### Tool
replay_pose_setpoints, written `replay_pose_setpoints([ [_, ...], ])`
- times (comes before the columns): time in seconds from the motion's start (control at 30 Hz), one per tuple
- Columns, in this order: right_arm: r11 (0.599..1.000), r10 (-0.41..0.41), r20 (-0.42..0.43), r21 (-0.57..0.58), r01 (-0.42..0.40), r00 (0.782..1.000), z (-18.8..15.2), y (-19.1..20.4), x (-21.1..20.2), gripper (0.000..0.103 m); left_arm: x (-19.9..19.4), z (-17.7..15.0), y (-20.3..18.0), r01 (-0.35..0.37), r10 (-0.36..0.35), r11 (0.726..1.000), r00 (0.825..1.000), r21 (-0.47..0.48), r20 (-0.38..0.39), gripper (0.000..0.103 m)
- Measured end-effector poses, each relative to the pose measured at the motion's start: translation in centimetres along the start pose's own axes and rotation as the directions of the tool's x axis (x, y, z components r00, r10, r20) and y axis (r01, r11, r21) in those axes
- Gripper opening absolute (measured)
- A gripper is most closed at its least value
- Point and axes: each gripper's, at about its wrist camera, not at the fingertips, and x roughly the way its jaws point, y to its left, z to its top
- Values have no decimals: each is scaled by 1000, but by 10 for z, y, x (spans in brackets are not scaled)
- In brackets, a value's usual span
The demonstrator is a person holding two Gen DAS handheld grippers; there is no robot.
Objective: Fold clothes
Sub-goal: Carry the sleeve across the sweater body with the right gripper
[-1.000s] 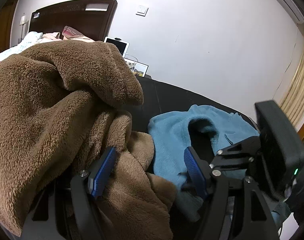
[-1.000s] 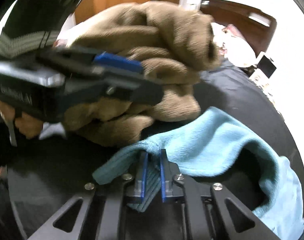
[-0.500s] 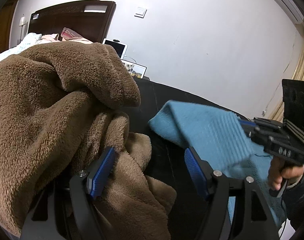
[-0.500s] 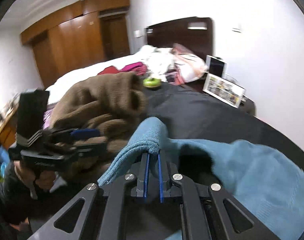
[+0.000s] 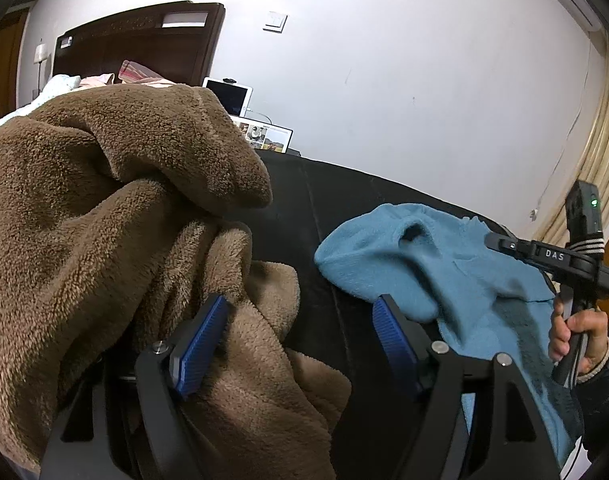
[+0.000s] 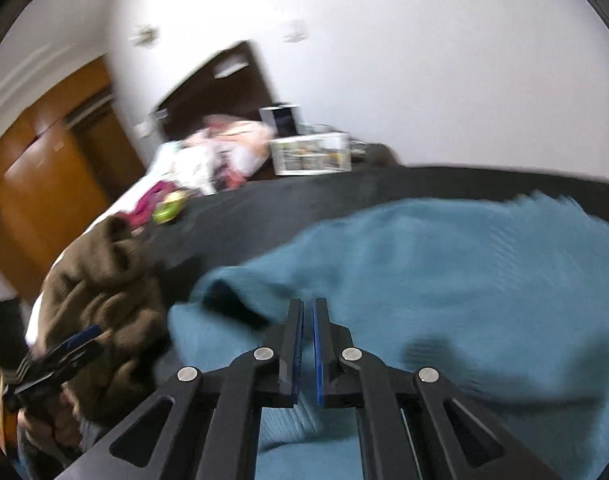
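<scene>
- Surface: black cloth-covered top (image 5: 344, 208), matte w/ faint seams, curved far edge in the fisheye. Both garments lie on it.
- Room: white wall (image 5: 384, 60) behind, dark wood headboard (image 5: 144, 44) far L, bed w/ mixed bedding beside it. Tablet (image 5: 230, 98) and a photo frame (image 5: 264, 138) stand by the wall past the black top. Ribbed beige curtain (image 5: 600, 128) at R edge. R wrist view also shows orange-brown wood wardrobe doors (image 6: 44, 168); that view is motion-blurred.
- Brown fleece garment (image 5: 104, 220): thick, fuzzy pile, bunched in a tall lumpy heap on the L part of the top, soft rounded folds.
- Blue knit garment (image 5: 444, 264): finer ribbed/terry texture, flatter, spread on the R part, one rounded opening facing up. Apart from the brown heap, black cloth showing between.
- Your left gripper (image 5: 296, 340): jaws wide apart, blue ridged pads, nothing between them; L pad sits against the brown fleece, R pad just at the blue garment's near edge.
- Your right gripper (image 6: 308, 344): jaws nearly together, narrow slit, pale blue ribbed fabric pinched low between the pads, so clamped on the blue knit garment.
- Your hand (image 5: 580, 336) on the R gripper's handle shows at the L view's R edge.
</scene>
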Motion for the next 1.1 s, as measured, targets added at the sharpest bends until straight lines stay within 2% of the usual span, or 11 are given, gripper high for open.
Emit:
replay_pose_setpoints([
  [0.27,980,64,-10,-186,-65,998,-19,22,-15,11,-5,-1,-10,-12,12,1000,1000,14,-11,80],
  [0.33,959,78,-24,-271,-82,997,-26,42,-12,24,-6,-1,-14,-12,12,1000,1000,15,-14,80],
  [0.4,937,77,-25,-341,-81,997,-35,59,-9,81,-7,1,-18,-5,6,1000,1000,15,-15,80],
  [0.43,926,77,-16,-368,-78,997,-40,66,-9,86,-7,1,-20,-1,1,1000,1000,17,-15,80],
  [0.67,818,-15,-47,-574,-15,999,-73,105,13,86,-3,0,-31,19,-18,999,1000,30,-25,80],
  [0.73,795,-67,-71,-607,10,995,-80,109,27,78,-2,-1,-32,18,-17,999,999,30,-30,80],
  [0.77,786,-94,-85,-617,21,992,-83,110,34,60,-2,-1,-31,17,-16,999,999,30,-31,80],
  [0.8,793,-119,-107,-608,30,987,-83,107,43,42,-2,-1,-31,16,-15,999,999,29,-31,80],
  [0.93,842,-137,-141,-539,40,980,-72,90,56,20,-1,-2,-30,16,-15,1000,999,24,-33,80],
  [0.97,854,-132,-140,-518,41,981,-68,87,54,7,0,-2,-30,14,-13,1000,999,24,-35,80],
  [1.1,880,-96,-72,-472,51,993,-48,83,29,7,3,-3,-33,1,1,999,999,34,-44,80],
])
